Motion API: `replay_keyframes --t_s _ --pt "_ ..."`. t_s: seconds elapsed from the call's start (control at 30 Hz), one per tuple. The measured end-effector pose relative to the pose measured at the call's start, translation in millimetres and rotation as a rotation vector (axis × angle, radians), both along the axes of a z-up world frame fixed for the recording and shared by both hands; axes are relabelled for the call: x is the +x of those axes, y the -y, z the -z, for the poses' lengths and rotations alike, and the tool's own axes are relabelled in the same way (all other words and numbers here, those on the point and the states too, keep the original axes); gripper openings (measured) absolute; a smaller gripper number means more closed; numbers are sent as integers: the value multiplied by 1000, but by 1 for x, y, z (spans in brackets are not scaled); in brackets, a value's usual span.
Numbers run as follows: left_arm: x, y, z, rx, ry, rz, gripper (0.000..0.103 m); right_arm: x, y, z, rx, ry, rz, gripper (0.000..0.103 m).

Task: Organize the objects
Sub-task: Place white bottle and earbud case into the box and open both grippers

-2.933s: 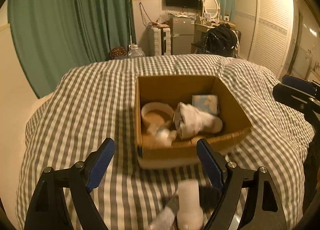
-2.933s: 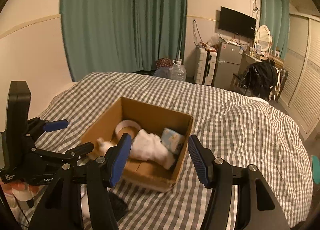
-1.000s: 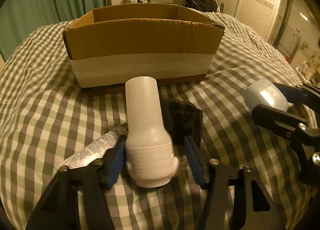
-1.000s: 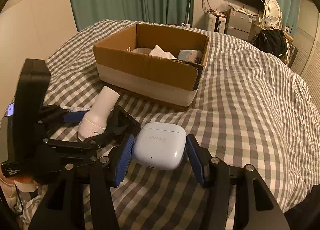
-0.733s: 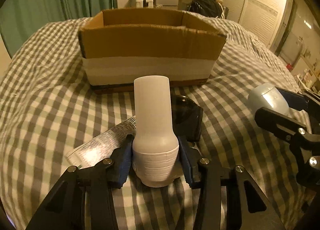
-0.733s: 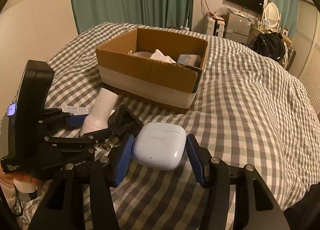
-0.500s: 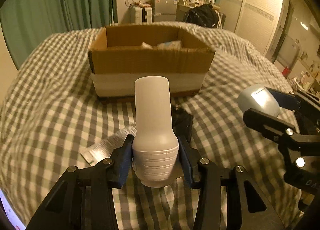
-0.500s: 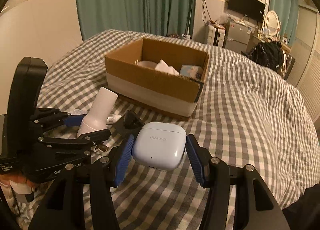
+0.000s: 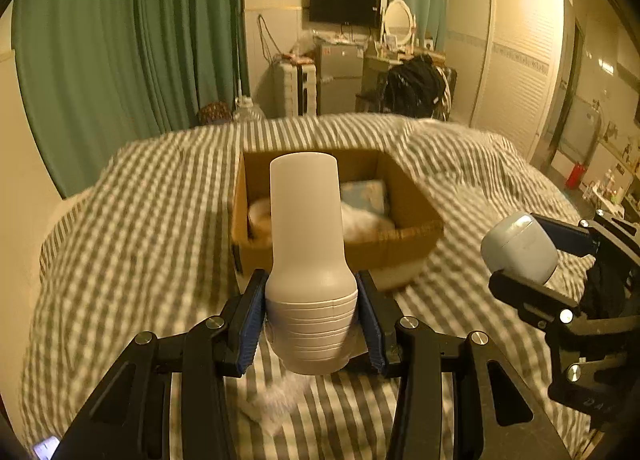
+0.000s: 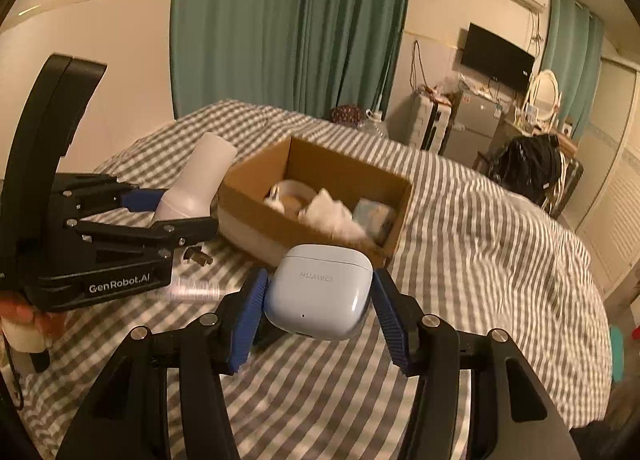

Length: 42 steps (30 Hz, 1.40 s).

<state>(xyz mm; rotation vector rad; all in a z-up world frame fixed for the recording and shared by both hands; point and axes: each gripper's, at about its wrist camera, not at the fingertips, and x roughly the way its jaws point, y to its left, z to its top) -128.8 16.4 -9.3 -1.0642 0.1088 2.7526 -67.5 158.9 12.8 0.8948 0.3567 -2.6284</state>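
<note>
My left gripper (image 9: 311, 316) is shut on a white plastic bottle (image 9: 308, 244) and holds it in the air in front of the open cardboard box (image 9: 412, 196). The bottle also shows in the right wrist view (image 10: 196, 188). My right gripper (image 10: 318, 300) is shut on a pale blue earbuds case (image 10: 320, 288), lifted above the bed, near the box's (image 10: 256, 184) front corner. The case shows at the right of the left wrist view (image 9: 520, 246). The box holds a tape roll (image 10: 290, 190), white cloth (image 10: 328, 212) and a small blue packet (image 10: 374, 216).
The box sits on a grey checked bedspread (image 9: 140, 240). A clear wrapper (image 10: 192, 288) and a plug (image 10: 196, 256) lie on the bed below the grippers. Green curtains (image 9: 120, 52), a fridge, a suitcase and a wardrobe stand beyond the bed.
Both grippers have risen from the bed with their objects and now look down into the box. The bottle and case were taken hold of since the earliest frames.
</note>
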Motion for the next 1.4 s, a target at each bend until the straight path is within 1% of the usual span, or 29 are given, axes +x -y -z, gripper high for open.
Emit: replay_keyframes --t_s 0.17,0.33,0.5,0.7,0.83,0.97,1.03,1.13,1.23,1.33,1.4 --pt "-22 -1 -18 0 -39 2 44 -22 4 -20 1 -46 0 54" --pt "-48 -6 -24 -11 -55 10 44 -51 6 -34 -13 -67 4 54" --pt "-78 -10 -18 -15 -42 3 44 -85 9 -38 -42 -58 10 54" --pt "-118 -15 -1 -44 -5 -9 44 -135 8 -34 -78 -30 23 54" --pt "-139 -16 19 -64 31 -2 44 -172 9 -19 -97 6 36 54" --pt "-154 -15 45 -74 81 1 44 -205 12 8 -102 65 42 54" --pt "-158 -15 58 -82 107 11 44 -216 13 26 -97 99 47 54" --pt "-161 -16 73 -101 125 19 45 -227 10 50 -98 155 54 54" --pt "-160 -16 74 -111 107 36 45 -233 8 64 -111 195 58 54" --pt "-156 -16 71 -99 95 54 48 -234 4 69 -117 206 64 54" --pt "-152 -19 69 -112 89 43 59 -232 2 69 -120 209 74 56"
